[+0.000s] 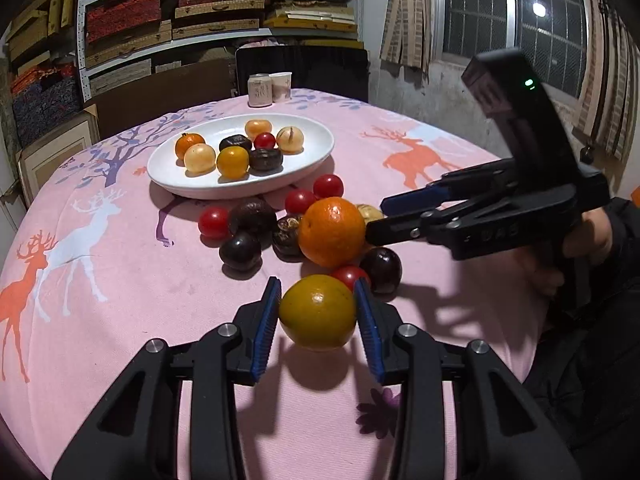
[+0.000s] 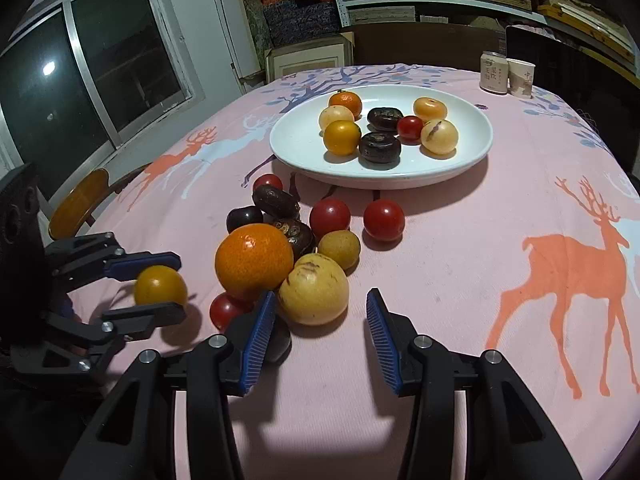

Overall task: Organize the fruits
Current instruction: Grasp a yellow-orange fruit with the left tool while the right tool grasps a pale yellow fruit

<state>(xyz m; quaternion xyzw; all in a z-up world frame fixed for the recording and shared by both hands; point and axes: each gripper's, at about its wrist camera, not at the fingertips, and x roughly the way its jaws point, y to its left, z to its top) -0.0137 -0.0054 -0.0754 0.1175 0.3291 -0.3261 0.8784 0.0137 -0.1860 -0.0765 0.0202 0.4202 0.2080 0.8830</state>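
Observation:
My left gripper (image 1: 318,286) is shut on a yellow-orange fruit (image 1: 318,312) at the near side of a loose fruit pile; the right wrist view shows that fruit (image 2: 160,285) pinched between the left gripper's (image 2: 180,286) two fingers. A large orange (image 1: 332,231) (image 2: 254,260) sits mid-pile among red tomatoes and dark fruits. My right gripper (image 2: 322,293) stands open around a pale yellow fruit (image 2: 314,294), with a gap at its right pad; it comes in from the right (image 1: 377,219) in the left wrist view. A white plate (image 1: 180,176) (image 2: 472,136) behind holds several fruits.
A can (image 1: 260,90) (image 2: 493,71) and a paper cup (image 1: 282,86) (image 2: 520,78) stand at the table's far edge. A dark chair back (image 1: 300,68) rises behind them. A person's hand (image 1: 580,248) holds the right gripper. Pink deer-print cloth covers the table.

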